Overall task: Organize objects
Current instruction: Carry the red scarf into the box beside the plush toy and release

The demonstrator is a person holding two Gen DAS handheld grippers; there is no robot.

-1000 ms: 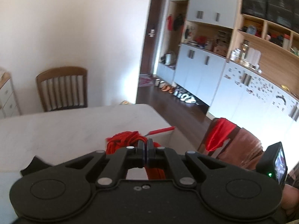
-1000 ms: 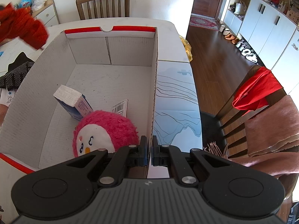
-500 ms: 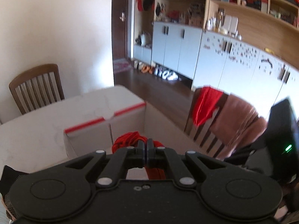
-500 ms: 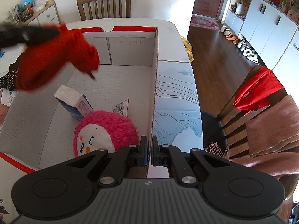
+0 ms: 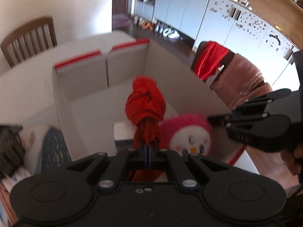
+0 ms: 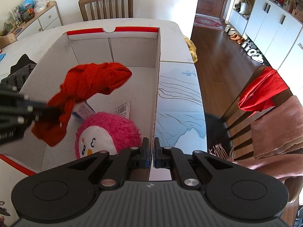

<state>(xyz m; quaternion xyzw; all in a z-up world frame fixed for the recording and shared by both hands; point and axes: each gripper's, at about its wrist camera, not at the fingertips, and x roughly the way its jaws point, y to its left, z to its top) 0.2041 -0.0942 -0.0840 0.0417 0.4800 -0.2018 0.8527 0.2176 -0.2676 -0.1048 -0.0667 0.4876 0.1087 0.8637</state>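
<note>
My left gripper [image 5: 148, 147] is shut on a knotted red cloth [image 5: 145, 102] and holds it above the inside of the open white cardboard box [image 5: 79, 75]. In the right wrist view the left gripper [image 6: 55, 111] comes in from the left with the red cloth [image 6: 90, 83] hanging over the box [image 6: 132, 49]. My right gripper [image 6: 151, 151] is shut on the box's right wall [image 6: 156, 98] at its near end; it also shows in the left wrist view [image 5: 210, 119]. A pink plush penguin [image 6: 108, 134] and a small white and blue carton [image 6: 83, 110] lie on the box floor.
The box's lid flap [image 6: 180, 104] lies open to the right on the white table [image 6: 123, 21]. A black dotted cloth [image 6: 19, 71] lies left of the box. A chair with red and pink cloths [image 6: 265, 98] stands at the right, another chair [image 6: 106, 5] behind the table.
My left gripper has carried the red cloth from the left of the box to over its inside and tilted down. My right gripper has stayed shut on the box wall.
</note>
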